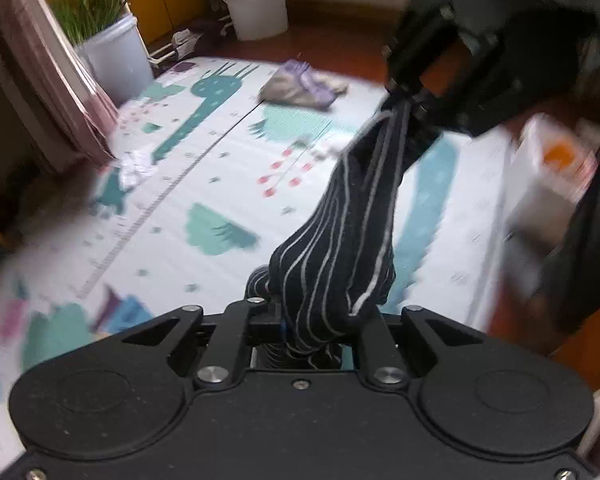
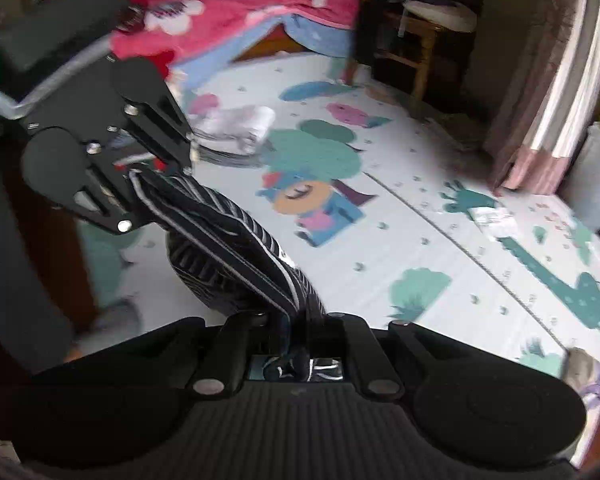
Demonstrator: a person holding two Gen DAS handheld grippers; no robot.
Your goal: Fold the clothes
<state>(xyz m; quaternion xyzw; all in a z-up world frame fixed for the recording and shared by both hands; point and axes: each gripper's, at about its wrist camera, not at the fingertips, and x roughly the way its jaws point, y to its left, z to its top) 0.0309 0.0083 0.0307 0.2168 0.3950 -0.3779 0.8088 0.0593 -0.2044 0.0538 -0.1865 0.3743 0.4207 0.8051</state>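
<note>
Right now your left gripper (image 1: 300, 316) is clamped on one end of the dark striped garment (image 1: 340, 232), the cloth bunched between its fingers just ahead of the camera. From there the garment stretches up and away to your right gripper (image 1: 410, 98), which pinches the other end, so the cloth hangs taut between the two, off the floor. Below and beyond your tongs lies the play mat (image 1: 204, 168) with its giraffe and tree prints. Further out past the right gripper, a crumpled grey-and-purple cloth (image 1: 300, 86) rests on the mat. Farthest away, a potted plant (image 1: 96, 12) and a white bin (image 1: 256, 0) stand off the mat's edge.
</note>
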